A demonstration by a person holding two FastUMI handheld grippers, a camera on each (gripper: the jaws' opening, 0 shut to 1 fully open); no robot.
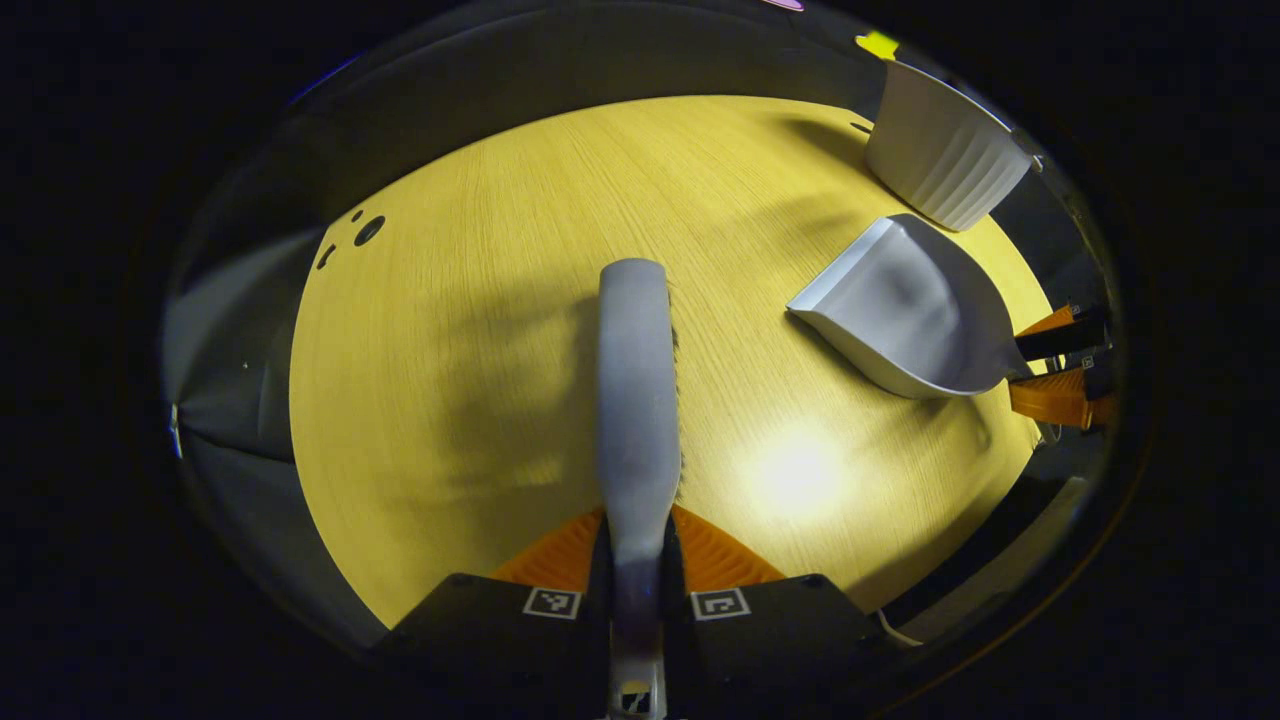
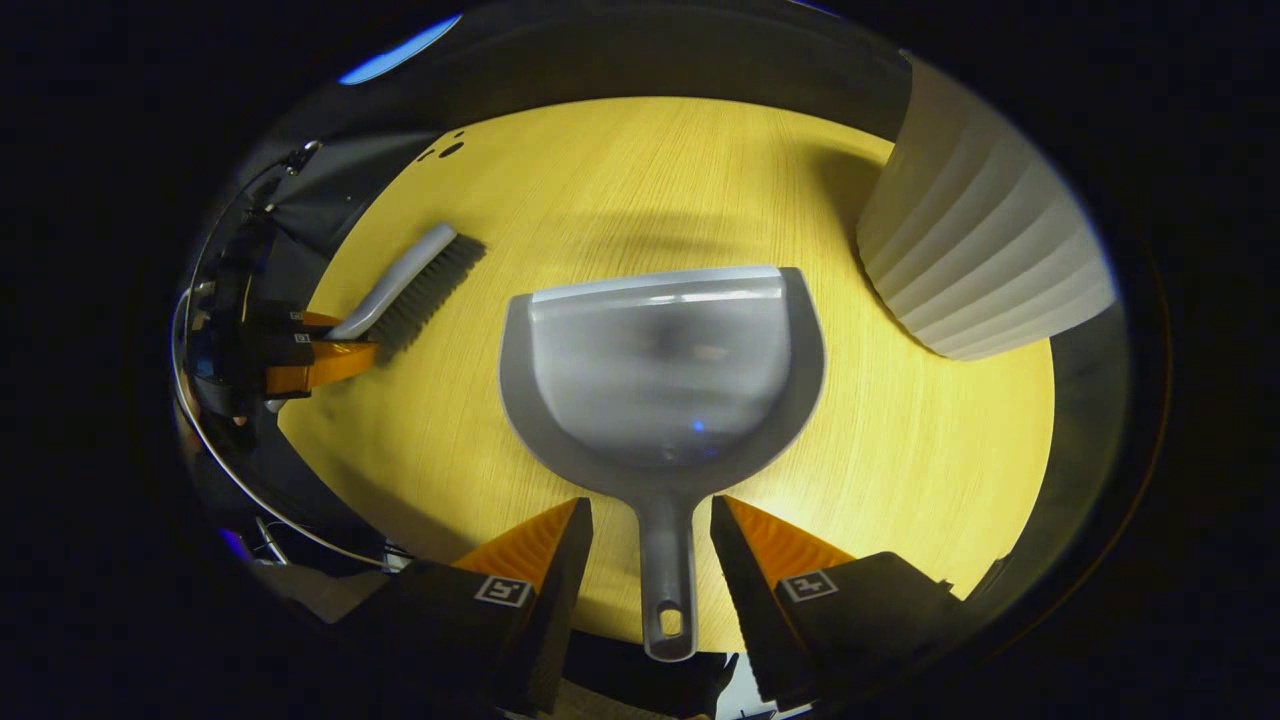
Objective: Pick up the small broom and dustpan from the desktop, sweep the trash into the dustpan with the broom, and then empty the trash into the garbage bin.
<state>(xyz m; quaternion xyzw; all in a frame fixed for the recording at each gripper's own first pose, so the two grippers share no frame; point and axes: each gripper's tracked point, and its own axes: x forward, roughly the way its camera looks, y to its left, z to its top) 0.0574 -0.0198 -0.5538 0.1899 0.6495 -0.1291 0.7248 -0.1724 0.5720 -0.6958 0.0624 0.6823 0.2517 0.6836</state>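
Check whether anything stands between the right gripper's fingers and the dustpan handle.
Nothing visible does. In the right gripper view the right gripper is open, with the dustpan handle lying in the gap between its fingers and only bare desktop on either side. The bin stands off to one side.

The garbage bin [image 2: 985, 255] is cut off at the top edge.

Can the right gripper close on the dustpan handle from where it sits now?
Probably yes. The right gripper is open with the dustpan handle lying straight between its fingers, nothing between them on the table. The garbage bin stands off to the side.
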